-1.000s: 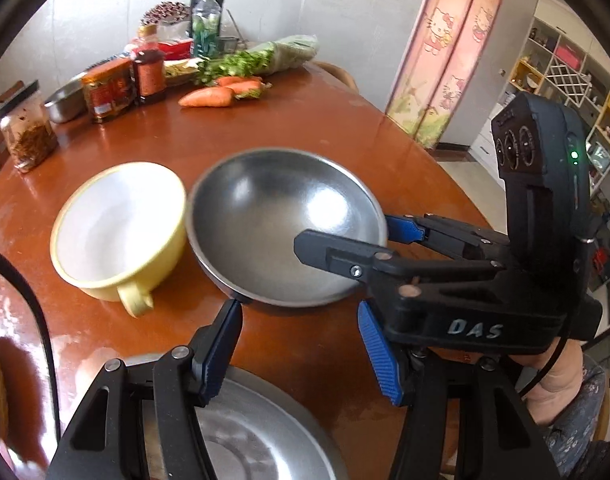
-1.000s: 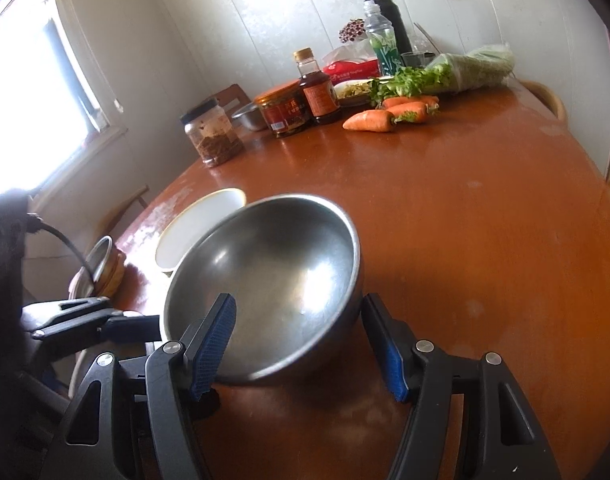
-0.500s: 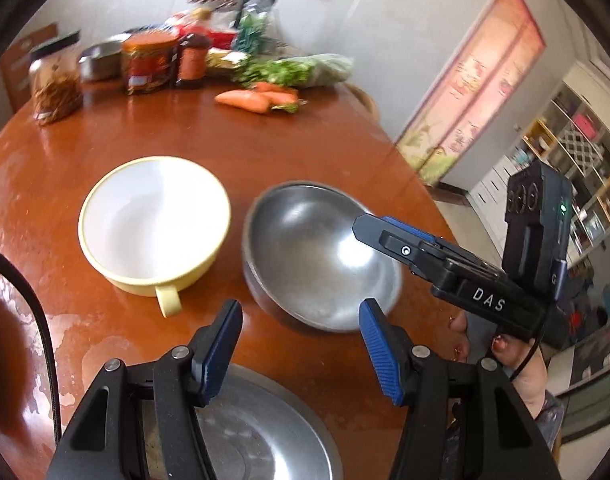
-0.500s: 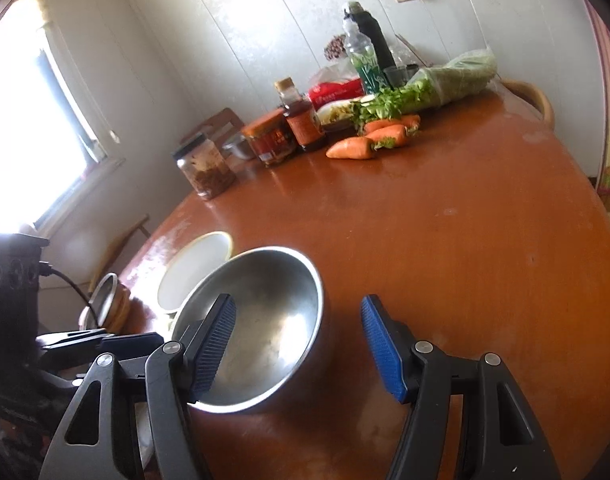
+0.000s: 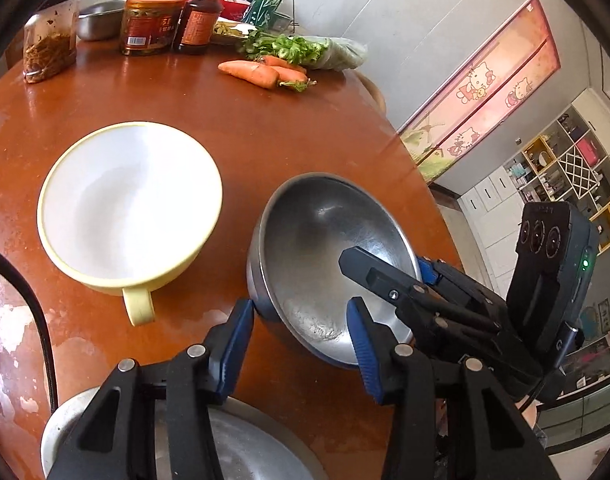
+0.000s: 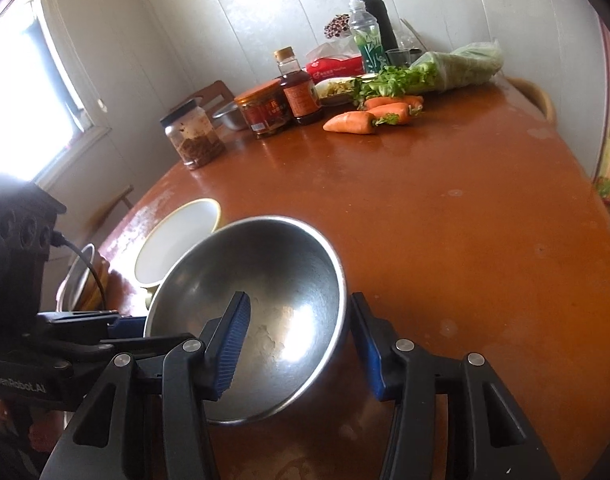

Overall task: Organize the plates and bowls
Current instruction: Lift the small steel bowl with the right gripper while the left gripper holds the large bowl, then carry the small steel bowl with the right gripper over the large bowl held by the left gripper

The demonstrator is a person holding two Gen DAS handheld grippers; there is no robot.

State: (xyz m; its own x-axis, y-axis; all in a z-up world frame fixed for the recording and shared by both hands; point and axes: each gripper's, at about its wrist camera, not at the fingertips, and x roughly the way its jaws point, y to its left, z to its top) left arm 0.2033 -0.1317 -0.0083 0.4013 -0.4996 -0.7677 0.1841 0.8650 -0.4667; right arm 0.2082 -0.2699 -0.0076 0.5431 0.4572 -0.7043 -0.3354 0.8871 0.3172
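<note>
- Steel bowl (image 5: 325, 232) sits at the near right part of the table (image 5: 265, 140), tipped, its 3 o'clock rim higher.
- Left gripper (image 5: 301, 312): jaws have just been closing. 1 pad lies against the outer wall at the bowl's 7 o'clock, the other inside the bowl. Reads as clenched on the rim there.
- Right gripper (image 6: 299, 312): jaws have just been closing. 1 pad is inside the bowl, the other outside, against the wall at the bowl's 3 o'clock as the left view shows it. Clamped on that rim.
- So 2 grips on 1 bowl, from opposite sides.
- Yellow bowl (image 5: 129, 200), white inside, handle toward the camera, stands at 9 o'clock of the steel bowl, close but apart.
- Plate (image 5: 257, 452), steel, lies at 6 o'clock under the left gripper's body, at the table's near edge.
- Carrots (image 5: 253, 72) lie at 12 o'clock, well apart, with jars and bottles behind them.
</note>
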